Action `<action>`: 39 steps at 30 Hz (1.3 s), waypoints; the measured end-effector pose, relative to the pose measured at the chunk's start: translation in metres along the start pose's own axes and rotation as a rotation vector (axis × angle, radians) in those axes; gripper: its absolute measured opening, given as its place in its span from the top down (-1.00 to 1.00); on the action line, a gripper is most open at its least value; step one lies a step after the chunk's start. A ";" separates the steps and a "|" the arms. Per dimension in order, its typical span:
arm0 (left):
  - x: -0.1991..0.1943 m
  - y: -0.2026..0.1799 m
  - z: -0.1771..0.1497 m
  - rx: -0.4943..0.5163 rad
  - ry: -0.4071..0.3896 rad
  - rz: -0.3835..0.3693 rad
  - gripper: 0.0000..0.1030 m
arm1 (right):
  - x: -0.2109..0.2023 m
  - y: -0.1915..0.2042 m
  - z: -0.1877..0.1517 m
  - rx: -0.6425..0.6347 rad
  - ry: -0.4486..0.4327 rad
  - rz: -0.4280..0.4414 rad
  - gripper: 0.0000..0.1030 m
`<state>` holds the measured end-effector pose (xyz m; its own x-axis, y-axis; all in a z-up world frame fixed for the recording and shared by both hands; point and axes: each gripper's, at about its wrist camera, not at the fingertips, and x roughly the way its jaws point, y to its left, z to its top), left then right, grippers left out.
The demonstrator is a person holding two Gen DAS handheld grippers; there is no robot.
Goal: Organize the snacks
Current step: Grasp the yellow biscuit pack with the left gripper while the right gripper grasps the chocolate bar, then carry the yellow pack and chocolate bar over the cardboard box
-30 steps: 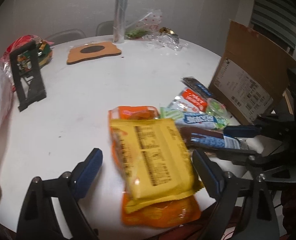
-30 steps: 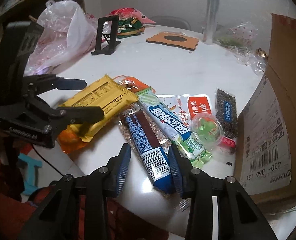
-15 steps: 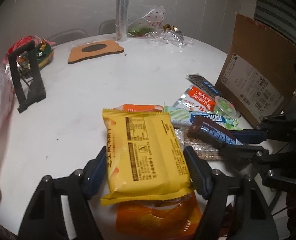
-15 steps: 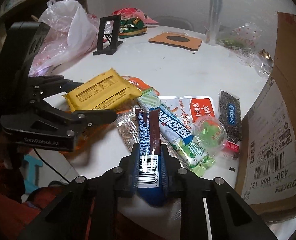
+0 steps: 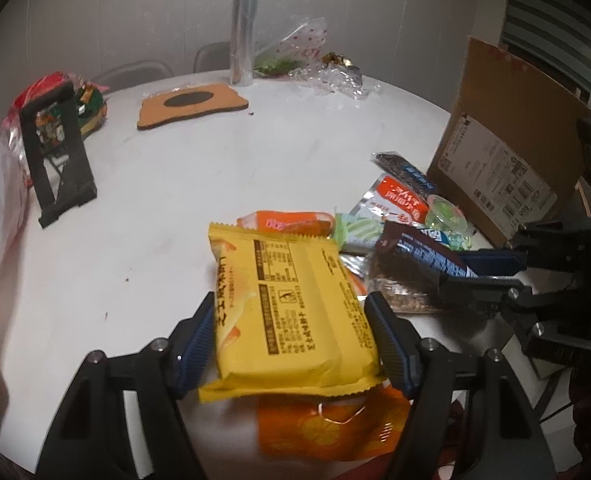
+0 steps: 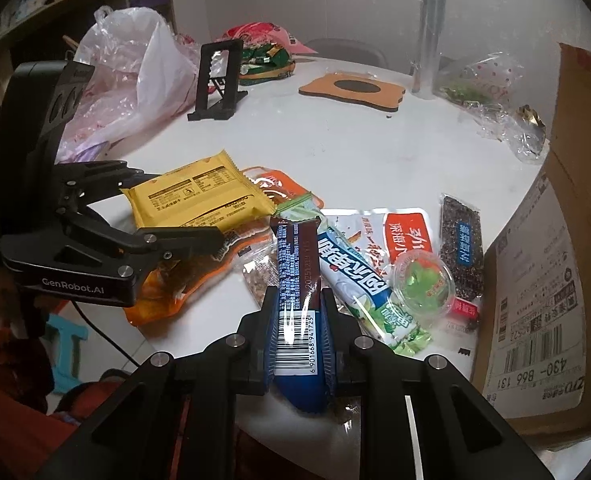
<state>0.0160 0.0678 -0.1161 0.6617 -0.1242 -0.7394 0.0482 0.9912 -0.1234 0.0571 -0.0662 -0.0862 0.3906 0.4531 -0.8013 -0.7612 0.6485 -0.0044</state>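
Observation:
My left gripper (image 5: 291, 328) is shut on a yellow snack pack (image 5: 291, 300) and holds it just above an orange pouch (image 5: 327, 428) at the table's near edge; it also shows in the right wrist view (image 6: 199, 196). My right gripper (image 6: 297, 320) is shut on a brown and blue snack bar (image 6: 297, 280), lifted over a clear nut pack (image 6: 259, 276); the bar also shows in the left wrist view (image 5: 423, 254). A green and blue candy pack (image 6: 359, 280), a red and white pouch (image 6: 399, 236), a green jelly cup (image 6: 423, 280) and a dark seed bar (image 6: 461, 248) lie beside them.
A cardboard box (image 6: 555, 280) stands at the right of the white round table (image 5: 215, 168). A black stand (image 5: 59, 152), an orange mat (image 5: 191, 104), a clear tube (image 5: 244, 24), crumpled wrappers (image 5: 327, 76) and plastic bags (image 6: 127, 76) sit farther back.
Both grippers have closed: the left on the yellow pack, the right on the brown and blue bar. Both snacks have been lifted slightly off the pile.

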 end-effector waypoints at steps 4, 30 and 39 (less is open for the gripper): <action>0.003 0.001 0.002 -0.004 0.005 0.004 -0.39 | 0.004 0.002 0.000 -0.002 0.010 0.001 0.72; -0.005 -0.003 0.023 -0.006 -0.052 0.064 -0.31 | -0.009 -0.002 0.006 0.014 -0.043 0.004 0.72; -0.054 -0.014 0.056 0.038 -0.195 0.003 -0.31 | -0.056 0.009 0.030 -0.013 -0.157 -0.046 0.72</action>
<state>0.0217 0.0635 -0.0373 0.7943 -0.1140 -0.5967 0.0718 0.9930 -0.0941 0.0441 -0.0674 -0.0230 0.5004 0.5140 -0.6967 -0.7468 0.6633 -0.0470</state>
